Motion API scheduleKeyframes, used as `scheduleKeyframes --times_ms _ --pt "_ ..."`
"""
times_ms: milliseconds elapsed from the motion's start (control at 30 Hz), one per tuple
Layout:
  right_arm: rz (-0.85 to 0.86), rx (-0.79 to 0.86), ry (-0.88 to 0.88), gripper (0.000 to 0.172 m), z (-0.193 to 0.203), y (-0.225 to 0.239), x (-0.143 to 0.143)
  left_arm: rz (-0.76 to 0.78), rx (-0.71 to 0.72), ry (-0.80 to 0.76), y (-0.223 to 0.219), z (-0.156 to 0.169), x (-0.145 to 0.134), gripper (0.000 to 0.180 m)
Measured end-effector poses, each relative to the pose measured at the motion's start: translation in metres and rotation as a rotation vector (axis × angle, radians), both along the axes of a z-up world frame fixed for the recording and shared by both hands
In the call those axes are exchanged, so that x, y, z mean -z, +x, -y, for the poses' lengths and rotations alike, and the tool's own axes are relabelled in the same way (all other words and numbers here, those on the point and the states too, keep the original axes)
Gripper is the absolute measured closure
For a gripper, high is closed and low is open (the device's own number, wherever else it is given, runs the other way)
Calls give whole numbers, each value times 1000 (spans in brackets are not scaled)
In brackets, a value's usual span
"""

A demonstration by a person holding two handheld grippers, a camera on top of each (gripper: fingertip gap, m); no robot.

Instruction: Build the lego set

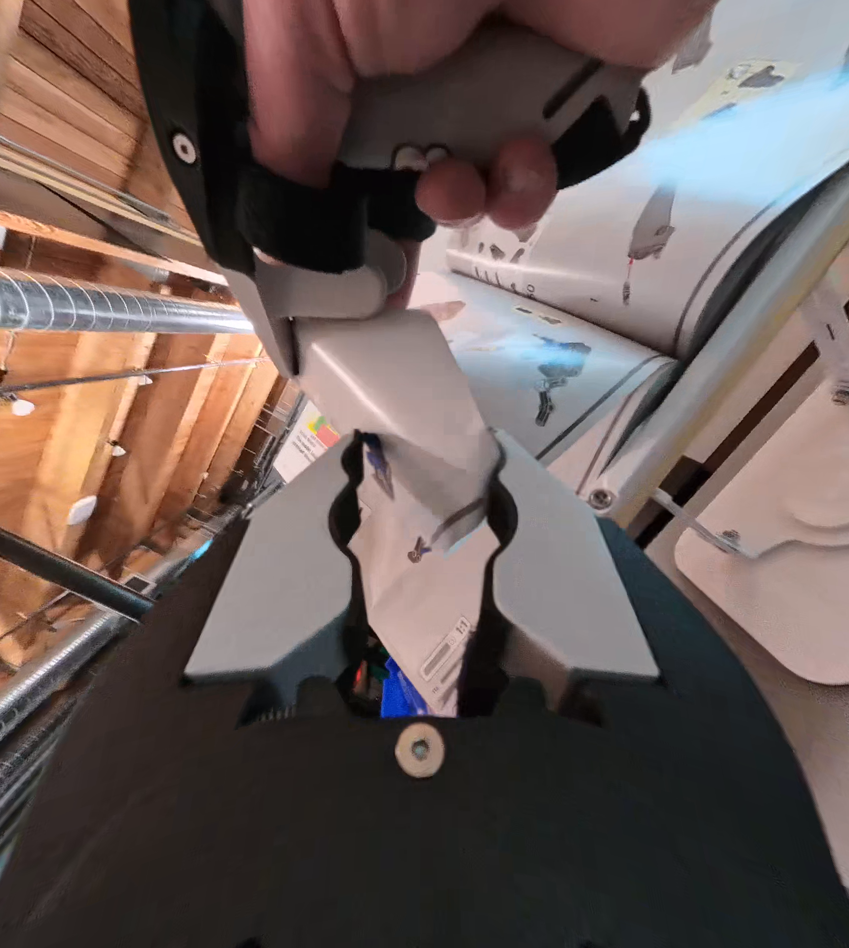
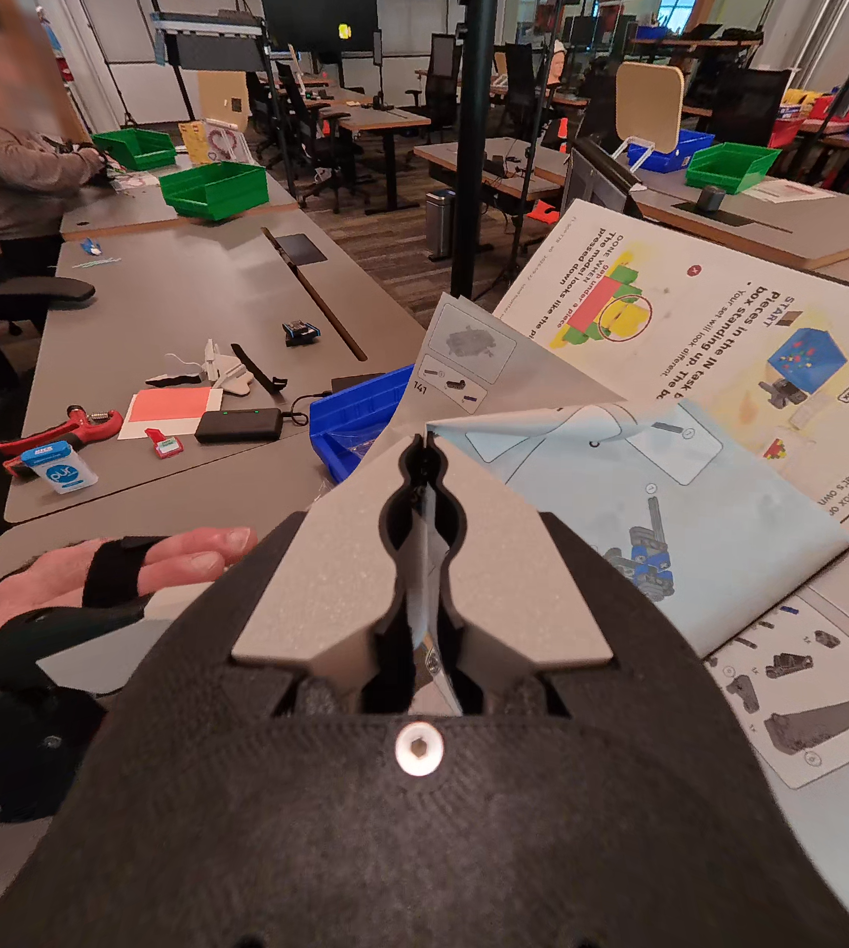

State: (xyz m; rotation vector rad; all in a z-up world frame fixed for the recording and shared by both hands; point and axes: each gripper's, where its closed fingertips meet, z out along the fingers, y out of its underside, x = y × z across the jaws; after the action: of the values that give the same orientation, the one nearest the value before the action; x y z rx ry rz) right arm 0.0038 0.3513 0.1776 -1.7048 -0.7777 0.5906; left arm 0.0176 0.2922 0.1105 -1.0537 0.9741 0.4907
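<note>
Right wrist view showed my right gripper (image 2: 425, 441) fingers pinching a light-blue page (image 2: 668, 513) of the instruction booklet (image 2: 797, 692) lifted off the counter (image 2: 206, 287), mid-turn, while my left gripper (image 1: 425, 461) fingers stood spread around a page.

Left wrist view motion-blurred, blue smear above white printed booklet page (image 1: 555, 328); small ceiling lamp glowed far left of it. Right wrist view sharp, evenly lit, soft shadows, fisheye bending at edges.
</note>
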Motion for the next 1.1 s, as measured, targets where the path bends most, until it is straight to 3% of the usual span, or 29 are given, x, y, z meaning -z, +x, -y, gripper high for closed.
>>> scheduleKeyframes --times_ms 33,100,133,233,333,400,500,600,667,867,1000,1033,1100 --pt "3 -6 4 164 0 -1 0 -24 -14 10 -1 -2 1 141" --pt "13 -29 8 134 2 -5 0 -30 -66 88 -10 -6 -7 171" --pt "12 -30 27 129 3 -5 -3 -6 -60 82 -12 -8 -9 179" --pt "69 -13 191 113 17 4 -20 93 -25 0 -26 -17 -14 180" --pt "244 -17 400 150 49 15 -24 256 53 -129 -45 -26 -20 180" --pt "352 -110 338 163 73 14 4 350 152 -254 -49 -31 -19 180" --pt "468 -194 112 149 85 12 71 464 299 -360 -53 -36 -26 180" --pt "552 -96 44 141 61 15 125 522 384 -414 -51 -40 -31 180" --pt "547 -41 32 137 45 10 146 539 451 -430 -44 -37 -39 180" --pt "483 207 135 142 -6 11 148 499 483 -473 -20 -43 -59 180" --pt "478 234 170 160 -20 7 143 473 467 -490 -8 -57 -62 180" --pt "501 225 183 169 -21 5 143 478 470 -500 -6 -60 -62 180" --pt "553 148 205 172 -18 -5 147 503 467 -524 -8 -66 -61 180"
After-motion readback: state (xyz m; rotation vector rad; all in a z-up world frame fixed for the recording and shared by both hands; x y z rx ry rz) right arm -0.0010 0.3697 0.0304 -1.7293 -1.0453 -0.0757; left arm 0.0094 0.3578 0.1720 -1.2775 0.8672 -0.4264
